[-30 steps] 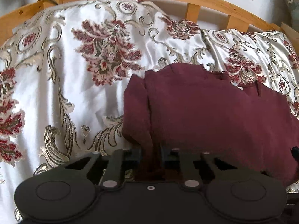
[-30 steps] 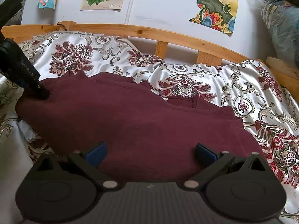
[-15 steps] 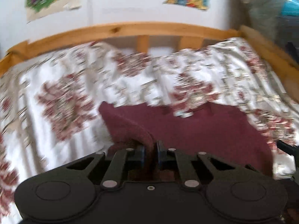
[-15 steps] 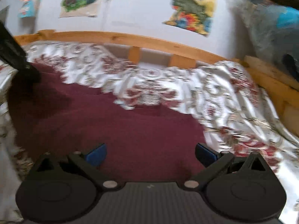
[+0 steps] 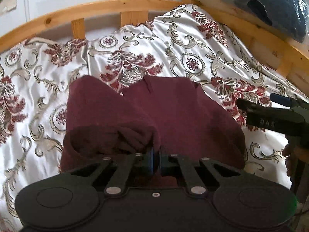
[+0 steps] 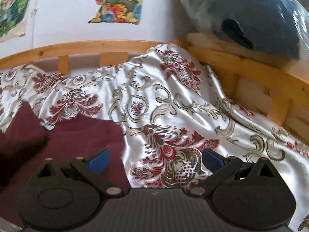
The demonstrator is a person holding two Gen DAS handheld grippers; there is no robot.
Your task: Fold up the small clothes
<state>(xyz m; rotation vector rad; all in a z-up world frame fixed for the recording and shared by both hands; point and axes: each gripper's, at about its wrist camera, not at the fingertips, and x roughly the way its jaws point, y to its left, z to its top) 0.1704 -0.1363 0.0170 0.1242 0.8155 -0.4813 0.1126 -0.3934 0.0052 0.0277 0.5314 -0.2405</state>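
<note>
Left gripper (image 5: 156, 159), jaws just closing, pinches a bunched fold of the maroon garment (image 5: 173, 112); the garment lies on the floral bedspread (image 5: 193, 44), its left part doubled over. Right gripper (image 6: 154, 159) hangs wide open and empty above the garment's right edge.

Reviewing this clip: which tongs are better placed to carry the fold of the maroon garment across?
Left. The left tongs have just closed on a bunched edge of the dark maroon cloth garment, already lifted over itself. The right tongs stand wide open with nothing gripped, mostly over the floral satin bedspread.
</note>
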